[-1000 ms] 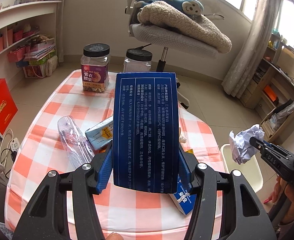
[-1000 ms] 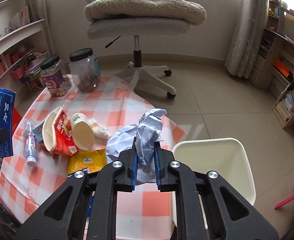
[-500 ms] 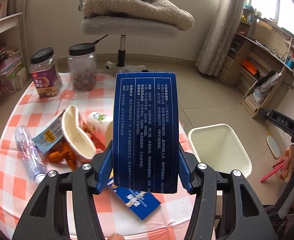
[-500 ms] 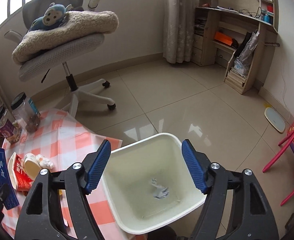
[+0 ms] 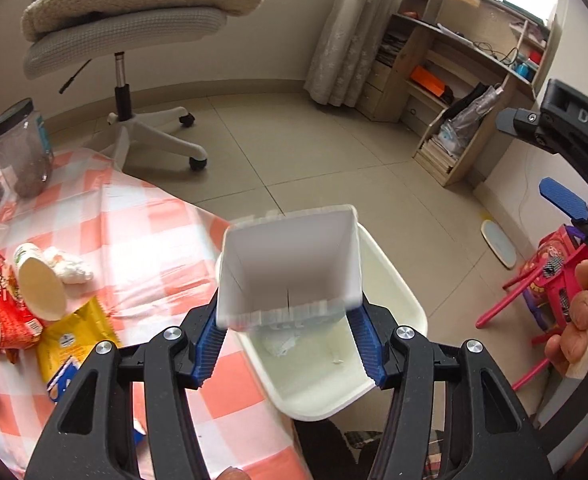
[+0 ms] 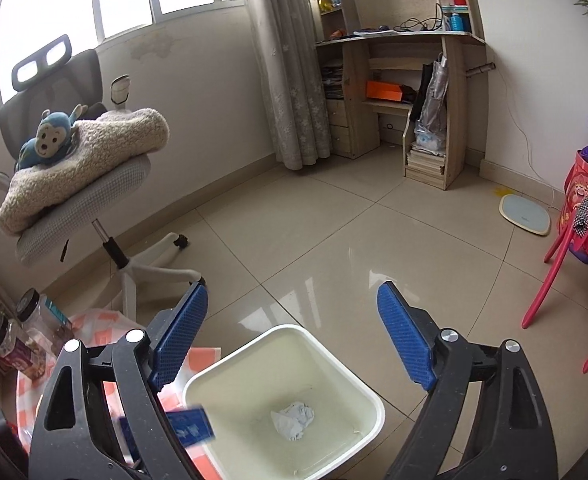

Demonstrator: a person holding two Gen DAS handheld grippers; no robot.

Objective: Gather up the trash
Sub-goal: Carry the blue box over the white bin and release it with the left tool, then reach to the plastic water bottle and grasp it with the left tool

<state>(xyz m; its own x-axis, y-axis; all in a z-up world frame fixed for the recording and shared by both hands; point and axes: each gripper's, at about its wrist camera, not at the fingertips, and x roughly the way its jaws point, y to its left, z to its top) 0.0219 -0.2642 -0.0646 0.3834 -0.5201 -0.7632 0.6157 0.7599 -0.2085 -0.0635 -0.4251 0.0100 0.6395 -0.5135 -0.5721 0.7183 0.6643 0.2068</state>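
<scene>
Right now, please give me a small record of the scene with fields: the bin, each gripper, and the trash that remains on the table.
bin: white bin on the floor beside the table
in bin: one crumpled paper ball
left gripper: shut on a blue box, held over the bin, open end facing the camera
right gripper: open, jaws have just been opening, nothing between them, above the bin
left on table: red cup, paper cup, yellow packet, white tissue
</scene>
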